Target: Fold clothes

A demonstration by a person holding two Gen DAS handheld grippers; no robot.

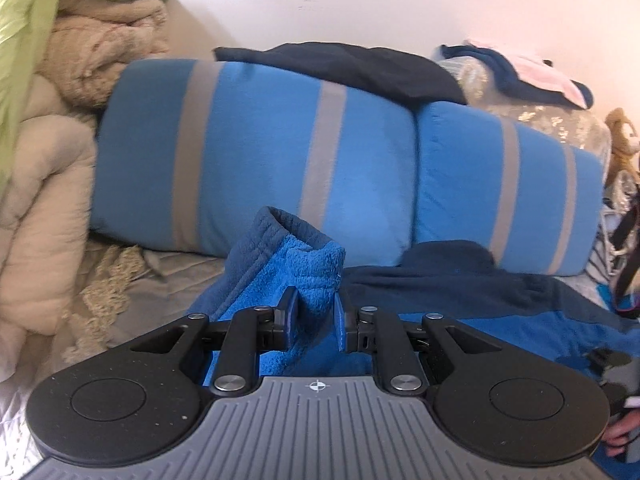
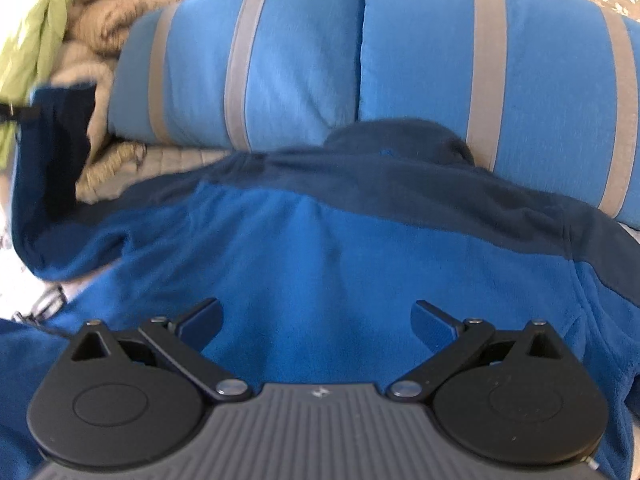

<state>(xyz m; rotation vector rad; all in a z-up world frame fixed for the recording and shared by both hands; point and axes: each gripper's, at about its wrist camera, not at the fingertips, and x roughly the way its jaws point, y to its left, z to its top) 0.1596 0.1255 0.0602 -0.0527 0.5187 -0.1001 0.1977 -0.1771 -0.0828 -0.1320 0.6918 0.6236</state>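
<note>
Blue fleece jacket point(image 2: 320, 248): spread on bed against striped pillows point(image 1: 256, 140); body bright blue, yoke and collar navy; pile soft, thick, slack.
Sleeve cuff point(image 1: 296, 256): lifted, clamped between jaws of left gripper point(image 1: 316, 316); ribbed edge, looped inner face.
Right gripper point(image 2: 316, 320): over jacket body, jaws wide apart, nothing pinched.
Risks: shallow bite on bulky cuff, likely slip; unpinned body likely dragged, bunched; fold line likely skewed.

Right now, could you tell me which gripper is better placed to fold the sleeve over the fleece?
Left. The left gripper is already shut on the sleeve, lifted off the bed. The right gripper hangs open over the fleece, holding nothing.
</note>
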